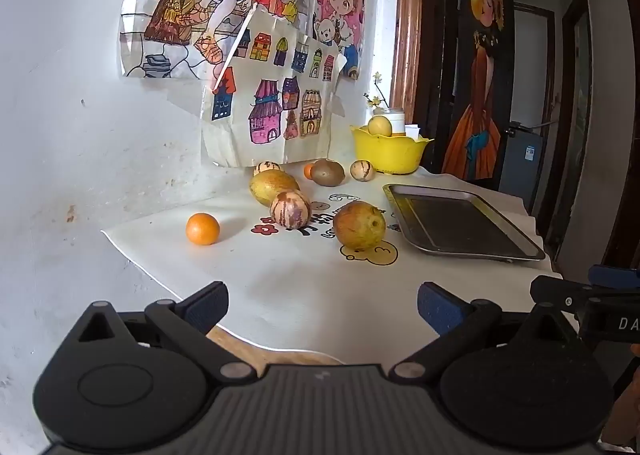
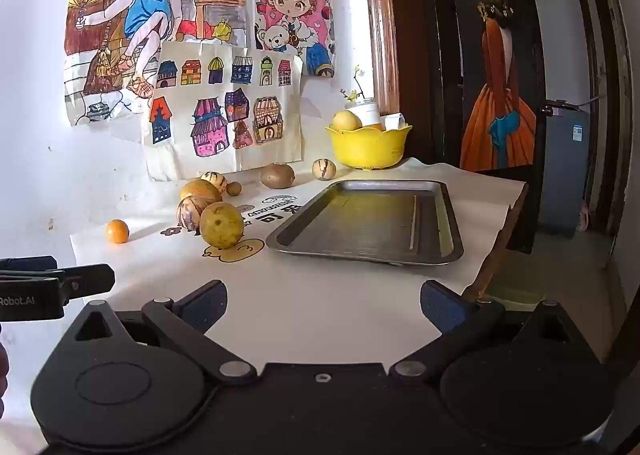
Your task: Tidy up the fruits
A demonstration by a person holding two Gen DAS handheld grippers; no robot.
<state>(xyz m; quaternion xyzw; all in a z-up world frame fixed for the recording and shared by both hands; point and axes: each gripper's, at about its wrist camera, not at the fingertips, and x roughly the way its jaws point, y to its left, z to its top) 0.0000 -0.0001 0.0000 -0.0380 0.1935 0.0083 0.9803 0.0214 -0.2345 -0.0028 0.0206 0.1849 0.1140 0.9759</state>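
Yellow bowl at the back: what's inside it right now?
The yellow bowl holds one pale yellow round fruit showing above the rim. A white cup stands at its back; in or behind, I cannot tell. The wall hides anything lower down.

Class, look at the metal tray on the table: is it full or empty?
Empty. The metal tray shows only its bare dark bottom in both views; the fruits, such as the small orange, lie on the table beside it.

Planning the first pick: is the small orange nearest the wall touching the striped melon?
Apart. The left wrist view shows bare tablecloth between the small orange and the striped melon.
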